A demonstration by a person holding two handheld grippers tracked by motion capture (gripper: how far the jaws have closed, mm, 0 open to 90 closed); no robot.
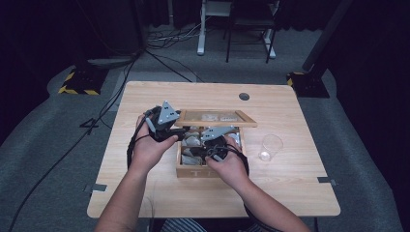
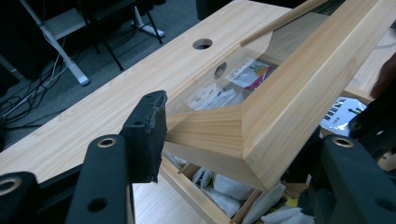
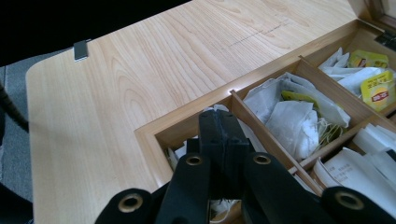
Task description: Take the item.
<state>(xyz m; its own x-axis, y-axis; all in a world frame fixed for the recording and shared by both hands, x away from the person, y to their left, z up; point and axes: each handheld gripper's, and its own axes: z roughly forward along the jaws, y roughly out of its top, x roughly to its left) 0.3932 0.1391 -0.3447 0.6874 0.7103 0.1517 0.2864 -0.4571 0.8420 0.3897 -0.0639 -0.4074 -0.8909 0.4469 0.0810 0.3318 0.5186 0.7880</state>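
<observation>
A wooden tea box (image 1: 198, 172) stands at the middle of the table, its dividers holding white tea bags (image 3: 294, 119) and yellow-labelled ones (image 3: 377, 91). Its lid (image 1: 215, 117), a wooden frame with a clear window, is raised over the box's far side. My left gripper (image 1: 176, 133) grips the lid's left corner; in the left gripper view the frame (image 2: 289, 107) fills the gap between the jaws, and one pad (image 2: 150, 133) presses on its edge. My right gripper (image 3: 223, 122) is shut, tips down in the near corner compartment against white paper. Whether it pinches a bag is hidden.
A clear plastic cup (image 1: 270, 147) stands on the table right of the box. A round cable hole (image 1: 244, 96) sits near the table's far edge. Bare tabletop (image 3: 140, 70) lies around the box. Cables and a desk frame (image 1: 200, 29) are on the floor beyond.
</observation>
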